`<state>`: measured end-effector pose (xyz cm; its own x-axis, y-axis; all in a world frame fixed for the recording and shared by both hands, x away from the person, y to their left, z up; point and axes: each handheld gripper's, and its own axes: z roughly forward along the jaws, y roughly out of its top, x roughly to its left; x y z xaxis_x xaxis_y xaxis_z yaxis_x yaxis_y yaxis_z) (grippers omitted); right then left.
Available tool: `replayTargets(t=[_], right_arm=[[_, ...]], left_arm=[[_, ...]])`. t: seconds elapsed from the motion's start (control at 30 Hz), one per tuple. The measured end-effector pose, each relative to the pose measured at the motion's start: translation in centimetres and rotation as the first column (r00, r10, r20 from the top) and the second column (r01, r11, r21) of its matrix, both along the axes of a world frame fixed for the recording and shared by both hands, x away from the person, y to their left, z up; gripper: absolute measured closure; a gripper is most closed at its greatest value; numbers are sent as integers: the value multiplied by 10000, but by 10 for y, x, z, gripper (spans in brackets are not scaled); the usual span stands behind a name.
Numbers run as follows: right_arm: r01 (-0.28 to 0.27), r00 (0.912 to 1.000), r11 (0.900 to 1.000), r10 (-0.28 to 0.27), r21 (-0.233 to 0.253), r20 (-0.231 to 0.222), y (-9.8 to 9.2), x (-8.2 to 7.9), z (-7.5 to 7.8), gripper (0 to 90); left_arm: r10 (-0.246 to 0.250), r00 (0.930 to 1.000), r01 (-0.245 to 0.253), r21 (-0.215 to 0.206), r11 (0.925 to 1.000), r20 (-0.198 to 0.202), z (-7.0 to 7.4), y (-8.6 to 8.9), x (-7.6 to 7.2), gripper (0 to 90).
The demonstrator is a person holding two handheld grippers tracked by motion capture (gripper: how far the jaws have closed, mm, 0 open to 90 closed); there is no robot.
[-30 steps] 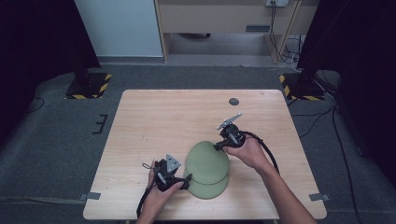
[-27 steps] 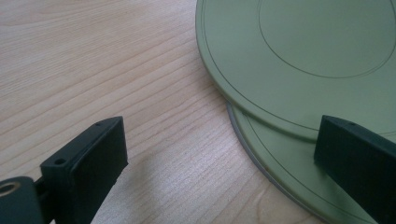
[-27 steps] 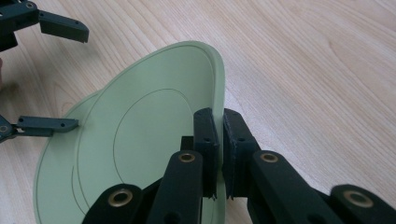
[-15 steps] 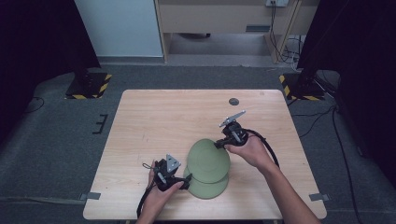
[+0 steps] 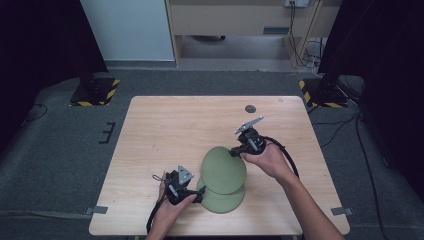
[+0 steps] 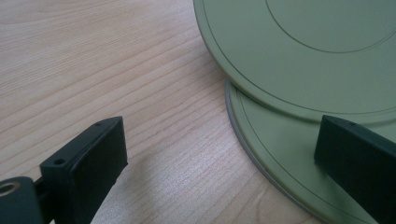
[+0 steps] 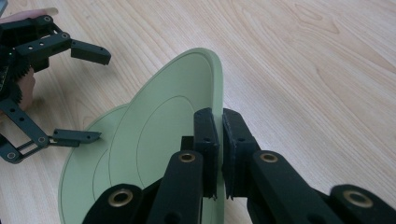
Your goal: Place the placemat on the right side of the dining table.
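While my right gripper [image 7: 215, 140] pinched the upper plate [image 5: 223, 169] tilted at its two-o'clock rim, my left gripper [image 6: 219, 154] stood spread beside the lower plate [image 5: 222, 201], not yet gripped.

green plates [image 5: 223, 170], black jaws, pale wood table [image 5: 170, 130]

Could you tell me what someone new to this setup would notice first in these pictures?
Most striking is the upper green plate, tilted up off the lower green plate near the front of the wooden table. The right gripper is clamped on its raised rim. At the stack's left edge, the left gripper waits with its jaws spread wide around the rim of the lower plate.
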<state>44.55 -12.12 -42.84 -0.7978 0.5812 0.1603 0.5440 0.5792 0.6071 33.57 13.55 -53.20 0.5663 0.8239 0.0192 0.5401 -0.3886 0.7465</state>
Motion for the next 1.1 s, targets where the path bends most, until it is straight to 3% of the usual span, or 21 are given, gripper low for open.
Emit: replayTargets(t=[0.63,1.1], right_arm=[[409,9987,9972,-428,619,283,-15,-2,28,859],[731,9935,9933,-804,893,810,-16,-1,53,860]], left_arm=[[11,10000,-12,-110,9999,-78,1,3,1,28],[842,9964,-847,-601,9946,-108,8,35,9,33]])
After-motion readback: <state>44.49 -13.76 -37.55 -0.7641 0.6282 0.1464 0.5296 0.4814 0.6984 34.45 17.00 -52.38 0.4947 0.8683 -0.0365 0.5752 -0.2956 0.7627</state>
